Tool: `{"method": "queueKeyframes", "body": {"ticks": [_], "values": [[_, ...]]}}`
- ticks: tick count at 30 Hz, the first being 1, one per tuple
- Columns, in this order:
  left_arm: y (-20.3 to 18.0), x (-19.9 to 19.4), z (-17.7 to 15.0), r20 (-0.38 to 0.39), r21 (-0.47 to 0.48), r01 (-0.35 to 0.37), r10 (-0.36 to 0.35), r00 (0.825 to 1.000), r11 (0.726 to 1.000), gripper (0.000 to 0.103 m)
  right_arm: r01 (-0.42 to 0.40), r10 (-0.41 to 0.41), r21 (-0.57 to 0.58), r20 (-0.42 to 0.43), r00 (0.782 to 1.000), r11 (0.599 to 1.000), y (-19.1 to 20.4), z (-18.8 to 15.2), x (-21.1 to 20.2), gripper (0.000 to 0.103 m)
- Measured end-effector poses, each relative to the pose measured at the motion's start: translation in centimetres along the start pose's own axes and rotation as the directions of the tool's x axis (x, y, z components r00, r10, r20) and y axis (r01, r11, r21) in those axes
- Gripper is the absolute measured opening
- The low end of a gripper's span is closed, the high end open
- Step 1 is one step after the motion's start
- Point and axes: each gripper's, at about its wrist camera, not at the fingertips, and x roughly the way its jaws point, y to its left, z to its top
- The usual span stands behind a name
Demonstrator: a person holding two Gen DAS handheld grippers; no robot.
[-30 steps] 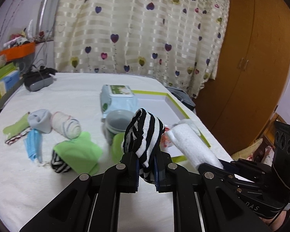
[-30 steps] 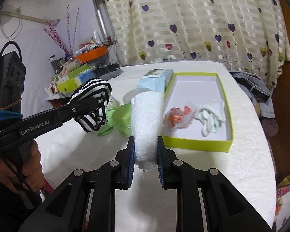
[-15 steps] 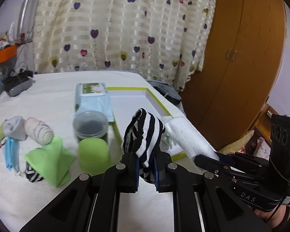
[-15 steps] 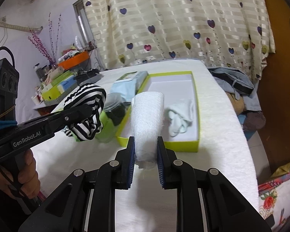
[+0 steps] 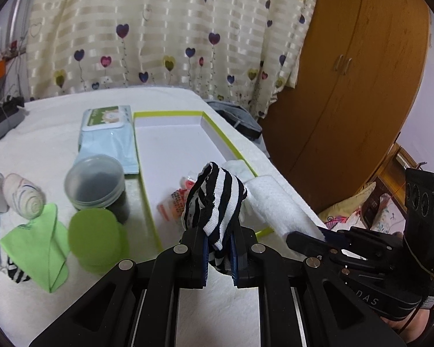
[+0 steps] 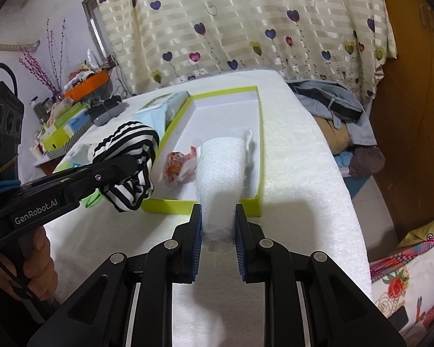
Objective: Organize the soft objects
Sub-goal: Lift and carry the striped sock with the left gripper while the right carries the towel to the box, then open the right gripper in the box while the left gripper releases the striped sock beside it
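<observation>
My left gripper (image 5: 219,256) is shut on a black-and-white striped sock (image 5: 214,199), held above the near end of the lime-edged white box (image 5: 170,144). My right gripper (image 6: 218,225) is shut on a rolled white towel (image 6: 221,170), held over the box's near rim (image 6: 205,204). The towel also shows in the left wrist view (image 5: 277,202), and the striped sock in the right wrist view (image 6: 130,156). In the box lie a red-and-white wrapper (image 6: 179,164) and a white cloth (image 6: 247,136).
On the white table left of the box: a wipes pack (image 5: 108,136), a dark lidded jar (image 5: 97,183), a green cup (image 5: 97,240), a green cloth (image 5: 40,243), rolled socks (image 5: 23,199), another striped sock (image 5: 16,271). Clothes (image 6: 332,104) lie right of the table. Wardrobe (image 5: 356,86) behind.
Both grippers have moved right toward the box with their loads. The towel now hangs over the box's near rim, and the striped sock is above its near end.
</observation>
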Motion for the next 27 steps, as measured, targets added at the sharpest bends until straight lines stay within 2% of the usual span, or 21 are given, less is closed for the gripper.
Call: {"method": "queueKeyframes", "body": {"ticks": [7,19,27], "values": [[0.6,2.2,1.1,-0.041,-0.028,-0.002,0.001,0.999,1.0,0.011,0.012,-0.013,-0.031,-0.045,0.999,0.999,-0.1,1.5,1.4,0.021],[2.1,6.4,2.5,-0.115,-0.072,-0.036,0.028,0.993,0.997,0.011,-0.008,0.005,-0.042,-0.072,0.997,0.999,-0.4,3.7,4.2,0.021],[2.6,8.1,3.5,-0.114,-0.077,-0.075,0.066,0.991,0.994,0.011,-0.017,0.014,-0.036,-0.076,0.997,0.999,-0.7,4.9,5.9,0.021]]}}
